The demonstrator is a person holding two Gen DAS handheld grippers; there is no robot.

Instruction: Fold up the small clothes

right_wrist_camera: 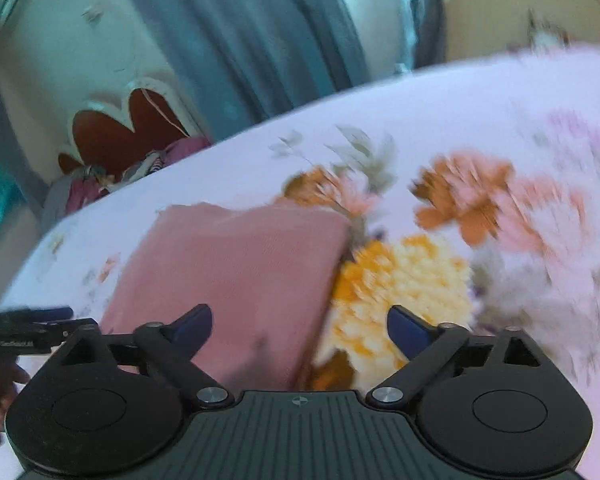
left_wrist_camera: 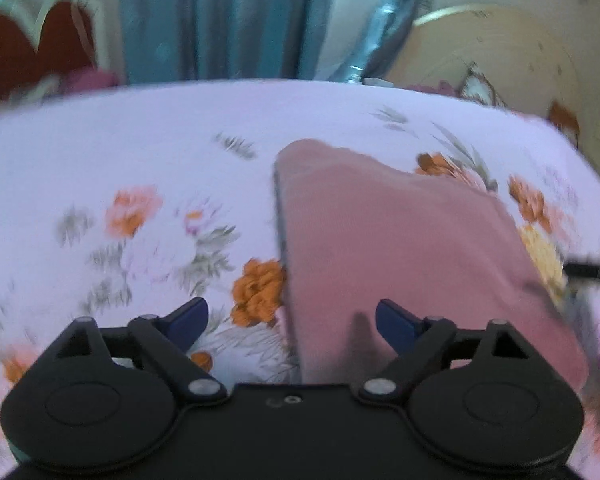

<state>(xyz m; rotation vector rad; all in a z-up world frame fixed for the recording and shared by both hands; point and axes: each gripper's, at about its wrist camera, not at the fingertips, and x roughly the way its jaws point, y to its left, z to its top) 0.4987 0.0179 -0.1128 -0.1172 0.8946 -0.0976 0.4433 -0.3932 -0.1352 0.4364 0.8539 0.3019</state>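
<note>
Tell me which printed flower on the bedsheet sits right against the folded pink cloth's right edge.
The pale yellow flower, touching the pink cloth; the orange flowers lie farther off on the bedsheet.

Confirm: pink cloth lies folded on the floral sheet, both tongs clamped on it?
Not quite. The cloth does lie folded on the sheet, but the left tongs and right tongs are open with nothing pinched; each wrist view shows it.

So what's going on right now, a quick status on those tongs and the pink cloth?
Left tongs open, empty. Right tongs open, empty. Pink cloth lies folded on the flowered sheet, released. Nothing in the way.
</note>
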